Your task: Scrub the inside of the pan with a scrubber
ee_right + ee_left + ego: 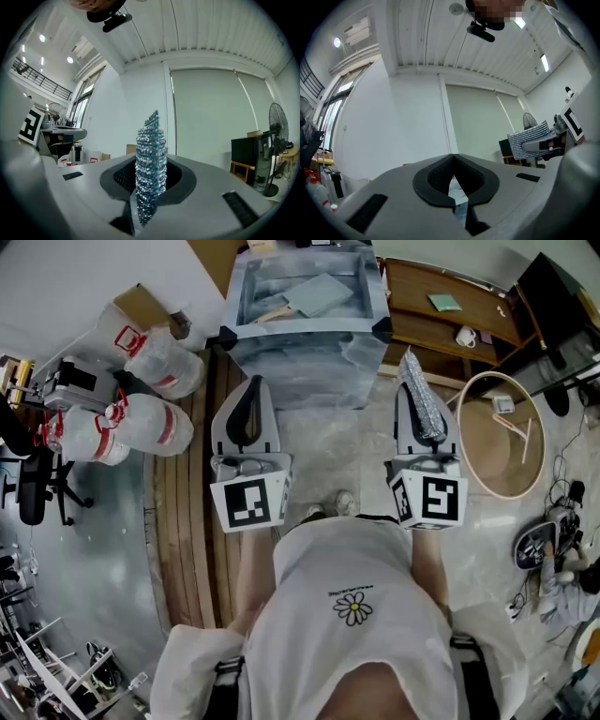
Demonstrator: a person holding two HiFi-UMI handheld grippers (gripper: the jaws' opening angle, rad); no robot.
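Note:
My right gripper (pixel 413 381) is shut on a silvery mesh scrubber (pixel 424 404), which stands on edge between the jaws and sticks out past their tips. In the right gripper view the scrubber (pixel 151 159) rises upright from the dark pads (pixel 180 180). My left gripper (pixel 252 382) is shut with nothing in it; its black pads (pixel 436 180) meet at the tip. From the left gripper view the scrubber (pixel 528 137) shows off to the right. Both grippers are held about level, side by side in front of the person. No pan shows in any view.
A clear plastic box (pixel 305 362) stands just ahead of both grippers. Large water bottles (pixel 141 423) lie at the left beside wooden planks (pixel 187 521). A round wooden top (pixel 502 437) sits at the right, a wooden desk (pixel 441 324) behind it. A standing fan (pixel 277 126) is far right.

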